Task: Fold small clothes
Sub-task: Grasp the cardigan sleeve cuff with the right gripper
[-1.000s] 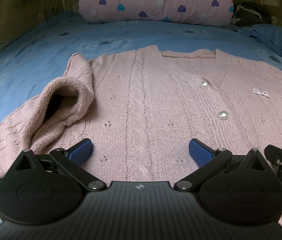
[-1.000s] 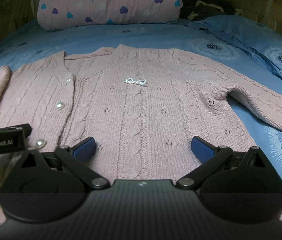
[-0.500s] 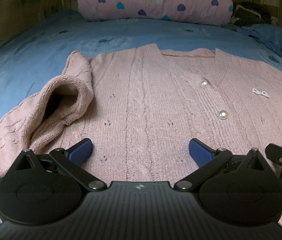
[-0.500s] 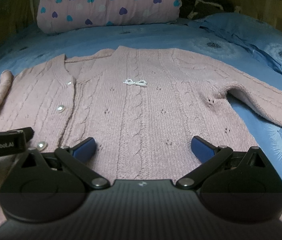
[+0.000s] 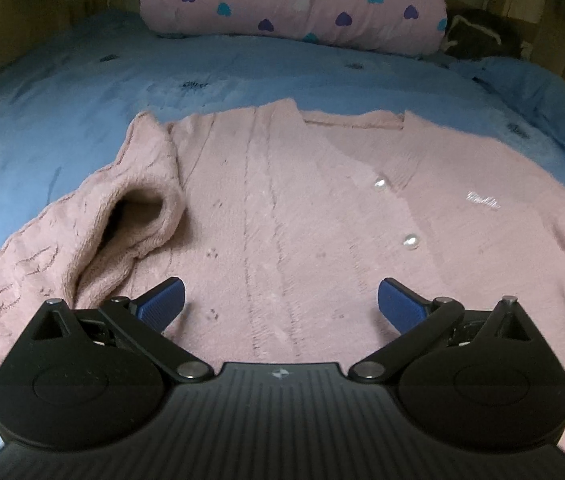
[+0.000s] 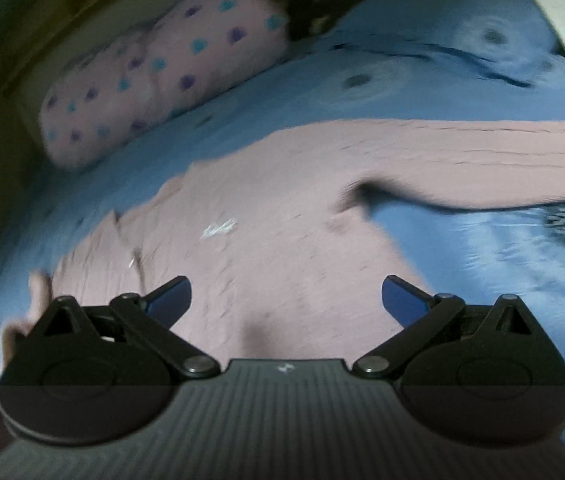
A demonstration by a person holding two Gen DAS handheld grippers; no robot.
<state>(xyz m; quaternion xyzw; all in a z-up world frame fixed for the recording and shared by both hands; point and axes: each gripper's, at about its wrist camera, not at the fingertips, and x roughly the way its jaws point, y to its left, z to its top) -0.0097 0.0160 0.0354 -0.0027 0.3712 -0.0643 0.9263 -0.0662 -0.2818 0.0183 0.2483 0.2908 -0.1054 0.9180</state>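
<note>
A pink knitted cardigan (image 5: 290, 216) with pearl buttons lies flat, front up, on the blue bedspread (image 5: 82, 92). Its left sleeve (image 5: 122, 232) is bunched and folded inward, cuff opening facing me. My left gripper (image 5: 280, 304) is open and empty, just above the cardigan's lower left part. In the blurred, tilted right wrist view the cardigan (image 6: 262, 248) shows with its right sleeve (image 6: 482, 160) stretched out to the right. My right gripper (image 6: 286, 300) is open and empty above the cardigan's lower right part.
A pink pillow with heart print (image 5: 294, 0) lies at the head of the bed, also in the right wrist view (image 6: 154, 80). A dark bundle (image 5: 478, 36) sits beside it. A printed paper item (image 6: 558, 4) lies at the far right.
The right gripper has swung and tilted sharply, its view now blurred and turned toward the right sleeve. The left gripper has drawn slightly back and up; the right gripper has left its view.
</note>
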